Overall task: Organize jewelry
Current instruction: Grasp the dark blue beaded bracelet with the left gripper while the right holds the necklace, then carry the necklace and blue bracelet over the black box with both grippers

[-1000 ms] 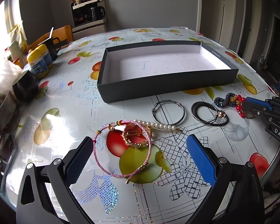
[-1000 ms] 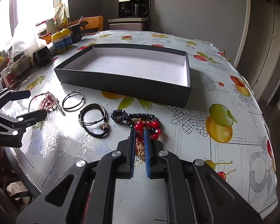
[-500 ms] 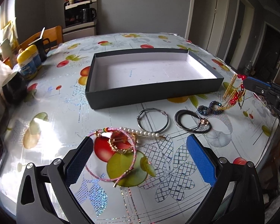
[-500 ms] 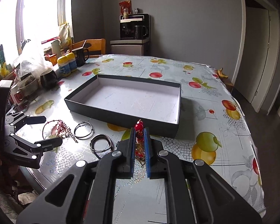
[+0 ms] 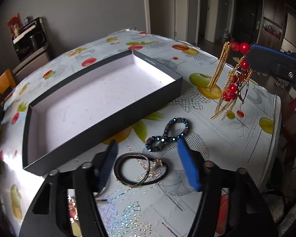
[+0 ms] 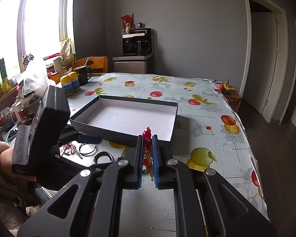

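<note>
An empty dark box sits mid-table. The left gripper, jaws closing and not yet touching anything, brackets black hair ties near the tablecloth's front edge. The right gripper clamps a red-bead, gold-chain ornament, hanging above the table.

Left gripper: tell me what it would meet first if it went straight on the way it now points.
Probably the black cord bracelet lying on the tablecloth between the closing fingers of the left gripper; nothing is gripped yet. The blue beaded bracelet lies just beyond, though depth is unclear.
</note>
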